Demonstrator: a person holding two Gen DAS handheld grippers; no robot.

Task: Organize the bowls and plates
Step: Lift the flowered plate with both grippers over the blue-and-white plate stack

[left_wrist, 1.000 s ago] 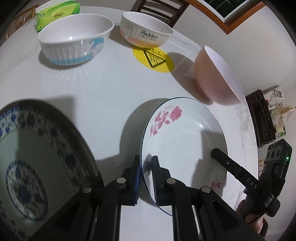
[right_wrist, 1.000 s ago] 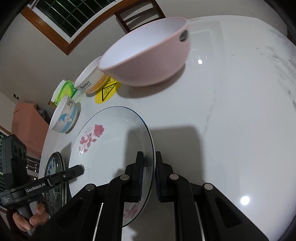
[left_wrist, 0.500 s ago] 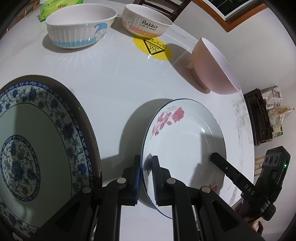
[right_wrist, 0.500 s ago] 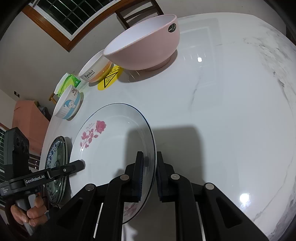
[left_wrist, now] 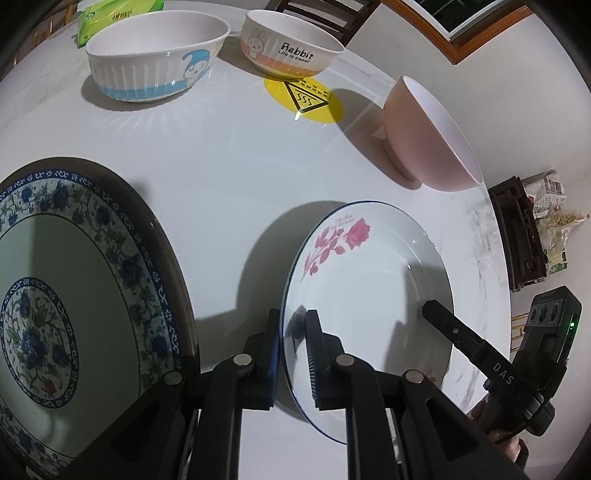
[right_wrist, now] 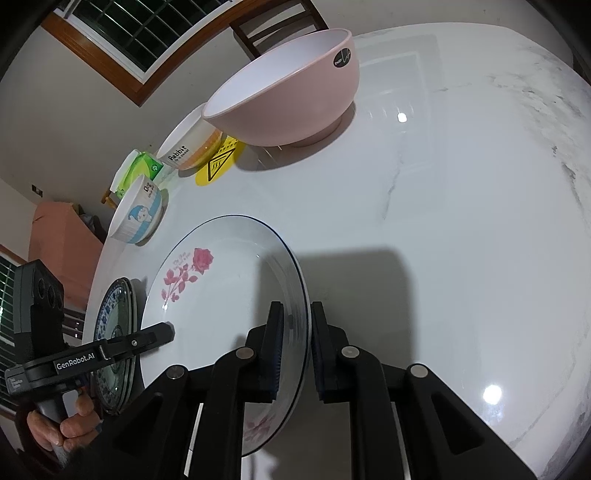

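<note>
Holding the rose plate from both sides: my left gripper has its two pads closed on the plate's left rim, one pad on the outer face and one on the inner face, and my right gripper is clamped the same way on the opposite rim. Same plate in the right wrist view, white with a thin dark edge line and pink roses printed near the far rim and again near the close rim. Plate sits tilted relative to the white marble table; cannot tell whether its underside touches the tabletop. In the left view the right gripper's finger reaches in over the far rim of the plate. In the right view the left gripper's finger comes in at the plate's left edge, with my left hand wrapped round the handle below it. Blue floral plate lies just beside the rose plate on the left, apart from it. Pink bowl stands upright beyond the rose plate, well apart. Rabbit bowl is past it, resting on the edge of a yellow hot-surface sticker. White bowl with blue cartoon print is further left, a green tissue pack behind it. Wooden chair sits at the far side of the table.
</note>
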